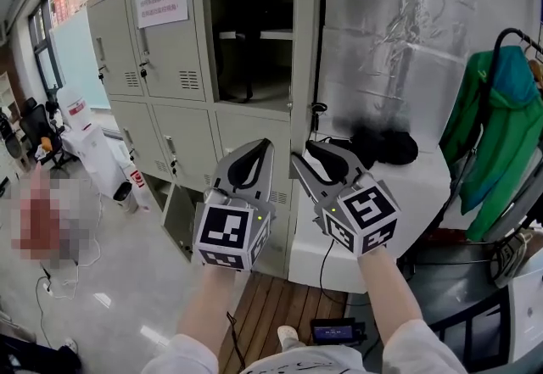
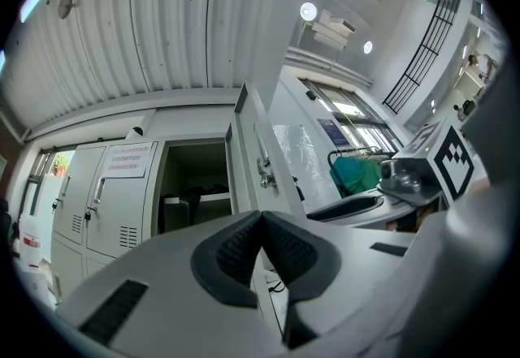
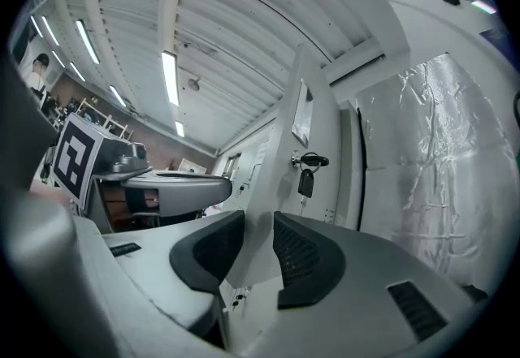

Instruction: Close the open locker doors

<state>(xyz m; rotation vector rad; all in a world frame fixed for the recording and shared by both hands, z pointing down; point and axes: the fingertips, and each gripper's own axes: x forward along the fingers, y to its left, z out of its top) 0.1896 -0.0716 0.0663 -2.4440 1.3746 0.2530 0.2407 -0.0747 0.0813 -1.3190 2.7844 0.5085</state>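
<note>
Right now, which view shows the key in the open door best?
Right gripper view: the key hangs in the door, near and sharp. In the head and left gripper views it is too small to tell.

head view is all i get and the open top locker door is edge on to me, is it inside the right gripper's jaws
Observer: In the right gripper view the door shows in the gap of the right gripper. Its jaws stand apart and do not seem to press on the door.
Operator: anything on that door
Observer: A key hangs from the face that you see only edge-on.
Operator: and the left one
Observer: The left gripper view shows the left gripper shut, with nothing between its jaws. It looks toward the open locker.
</note>
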